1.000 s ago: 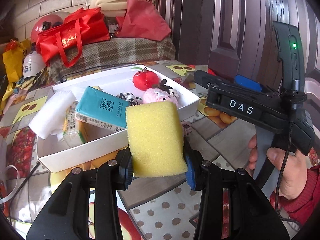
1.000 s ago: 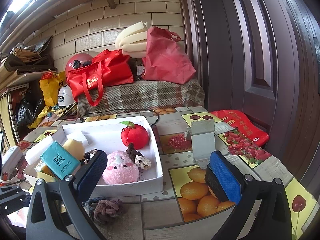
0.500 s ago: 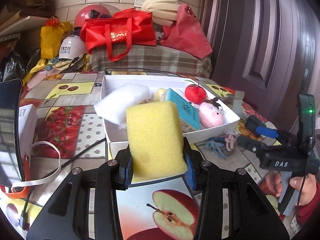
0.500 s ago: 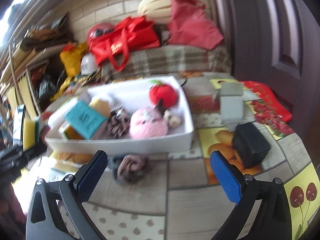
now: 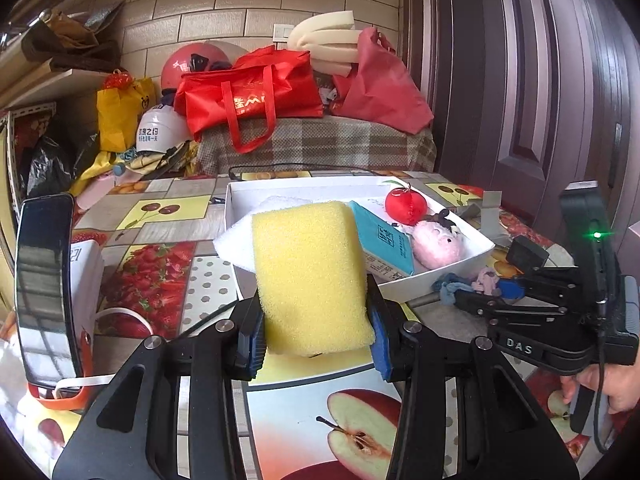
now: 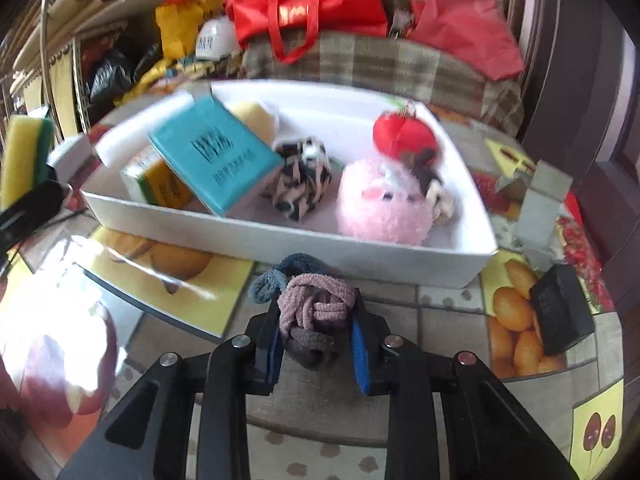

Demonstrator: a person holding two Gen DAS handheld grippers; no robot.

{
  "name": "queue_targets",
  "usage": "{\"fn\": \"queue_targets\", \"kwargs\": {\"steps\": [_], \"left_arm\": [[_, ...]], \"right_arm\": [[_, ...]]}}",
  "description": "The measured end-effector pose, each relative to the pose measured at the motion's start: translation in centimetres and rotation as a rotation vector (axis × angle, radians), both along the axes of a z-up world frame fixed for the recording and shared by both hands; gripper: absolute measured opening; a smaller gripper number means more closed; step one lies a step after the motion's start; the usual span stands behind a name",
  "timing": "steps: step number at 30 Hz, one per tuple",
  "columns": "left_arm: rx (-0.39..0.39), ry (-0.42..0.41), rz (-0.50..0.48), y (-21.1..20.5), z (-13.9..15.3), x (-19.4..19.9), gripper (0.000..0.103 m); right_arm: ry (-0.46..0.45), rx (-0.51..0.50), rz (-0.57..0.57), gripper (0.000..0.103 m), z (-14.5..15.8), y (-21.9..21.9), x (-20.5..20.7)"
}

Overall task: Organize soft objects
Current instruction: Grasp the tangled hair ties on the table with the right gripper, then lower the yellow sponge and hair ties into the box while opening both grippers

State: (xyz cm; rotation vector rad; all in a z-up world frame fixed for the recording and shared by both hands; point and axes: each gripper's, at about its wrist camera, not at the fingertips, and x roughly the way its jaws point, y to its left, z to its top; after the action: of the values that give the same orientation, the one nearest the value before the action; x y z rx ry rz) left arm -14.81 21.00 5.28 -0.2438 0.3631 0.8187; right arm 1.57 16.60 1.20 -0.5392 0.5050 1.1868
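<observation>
The yellow sponge [image 5: 312, 276] is held upright between the jaws of the left gripper [image 5: 316, 334], which are closed against its two sides, above the desk [image 5: 168, 264] with its fruit-patterned cover. Beyond these jaws the white box [image 5: 440, 272] is seen, and in it a teal tissue pack [image 5: 382, 240], a red plush apple [image 5: 405, 206] and a pink plush toy [image 5: 438, 245] are lying. A white foam piece [image 5: 236, 242] is partly hidden behind the sponge. In the right wrist view, a knotted bundle of hair ties [image 6: 310, 312], pink, blue and dark, is enclosed by the jaws of the right gripper [image 6: 316, 346], which are drawn in close around it; whether the pads actually press it cannot be told. The bundle rests on the desk just in front of the near wall of the box. A zebra-patterned soft item [image 6: 302, 184] lies in the box beyond these jaws, and a black block [image 6: 560, 312] stands to their right.
</observation>
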Motion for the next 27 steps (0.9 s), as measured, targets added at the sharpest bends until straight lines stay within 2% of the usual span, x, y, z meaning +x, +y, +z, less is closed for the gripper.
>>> {"fn": "queue_targets", "kwargs": {"steps": [7, 10, 15, 21, 27], "left_arm": [[0.058, 0.004, 0.032, -0.8, 0.2, -0.4, 0.041], [0.061, 0.004, 0.055, -0.8, 0.3, -0.5, 0.041], [0.035, 0.007, 0.095, 0.1, 0.1, -0.5, 0.041], [0.056, 0.021, 0.125, 1.3, 0.1, 0.2, 0.041], [0.045, 0.018, 0.159, 3.3, 0.1, 0.7, 0.041]], "right_arm": [[-0.006, 0.137, -0.060, 0.028, 1.2, -5.0, -1.8], [-0.066, 0.223, -0.097, 0.029, 2.1, -6.5, -2.7], [-0.079, 0.272, -0.133, 0.029, 2.6, -6.2, -2.4], [-0.067, 0.297, -0.162, 0.029, 2.9, -5.1, -1.8], [-0.071, 0.321, -0.170, 0.029, 2.9, -4.1, -1.5]]}}
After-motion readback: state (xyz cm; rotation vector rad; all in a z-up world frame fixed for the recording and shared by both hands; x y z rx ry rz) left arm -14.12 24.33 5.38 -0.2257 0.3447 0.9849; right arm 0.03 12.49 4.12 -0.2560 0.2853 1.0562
